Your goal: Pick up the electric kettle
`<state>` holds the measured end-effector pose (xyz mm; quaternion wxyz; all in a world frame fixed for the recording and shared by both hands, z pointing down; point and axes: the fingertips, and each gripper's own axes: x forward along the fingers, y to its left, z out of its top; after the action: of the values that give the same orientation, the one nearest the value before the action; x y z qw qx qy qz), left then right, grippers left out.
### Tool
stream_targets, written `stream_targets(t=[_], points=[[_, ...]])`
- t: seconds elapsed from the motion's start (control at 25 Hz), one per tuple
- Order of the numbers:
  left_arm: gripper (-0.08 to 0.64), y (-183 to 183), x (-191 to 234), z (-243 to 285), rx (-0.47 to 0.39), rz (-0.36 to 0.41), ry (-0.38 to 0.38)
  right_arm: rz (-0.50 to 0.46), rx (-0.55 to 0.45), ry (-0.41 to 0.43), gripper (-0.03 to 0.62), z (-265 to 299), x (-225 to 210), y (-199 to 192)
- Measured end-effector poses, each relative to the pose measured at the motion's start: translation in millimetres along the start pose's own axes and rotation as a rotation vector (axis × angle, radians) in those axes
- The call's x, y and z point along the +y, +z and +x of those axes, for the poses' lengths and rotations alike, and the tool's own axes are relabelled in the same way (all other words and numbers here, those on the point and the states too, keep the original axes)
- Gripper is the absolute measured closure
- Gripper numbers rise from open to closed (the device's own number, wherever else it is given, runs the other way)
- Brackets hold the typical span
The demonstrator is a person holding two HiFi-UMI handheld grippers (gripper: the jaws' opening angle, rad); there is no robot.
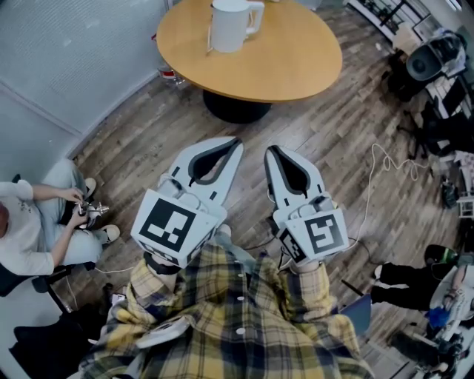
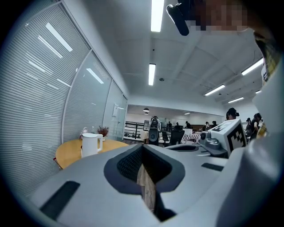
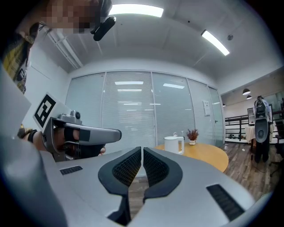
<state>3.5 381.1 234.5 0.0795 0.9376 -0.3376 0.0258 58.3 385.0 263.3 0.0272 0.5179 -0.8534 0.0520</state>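
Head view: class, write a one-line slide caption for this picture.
The left gripper and right gripper, jaws shut and empty, held short of the round table bearing a white kettle.

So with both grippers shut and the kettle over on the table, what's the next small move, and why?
Probably carry the right gripper forward toward the kettle and open its shut jaws on the way. The kettle stands untouched on the round table, well ahead of both grippers, and its handle points to the right gripper's side.
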Motion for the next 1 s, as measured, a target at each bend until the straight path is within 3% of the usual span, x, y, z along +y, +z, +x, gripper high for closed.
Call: stream_targets(t=[1.0], points=[[0.558, 30, 176, 108, -0.012, -0.005, -0.061, -0.008, 0.032, -0.043, 0.551, 195, -63, 10]])
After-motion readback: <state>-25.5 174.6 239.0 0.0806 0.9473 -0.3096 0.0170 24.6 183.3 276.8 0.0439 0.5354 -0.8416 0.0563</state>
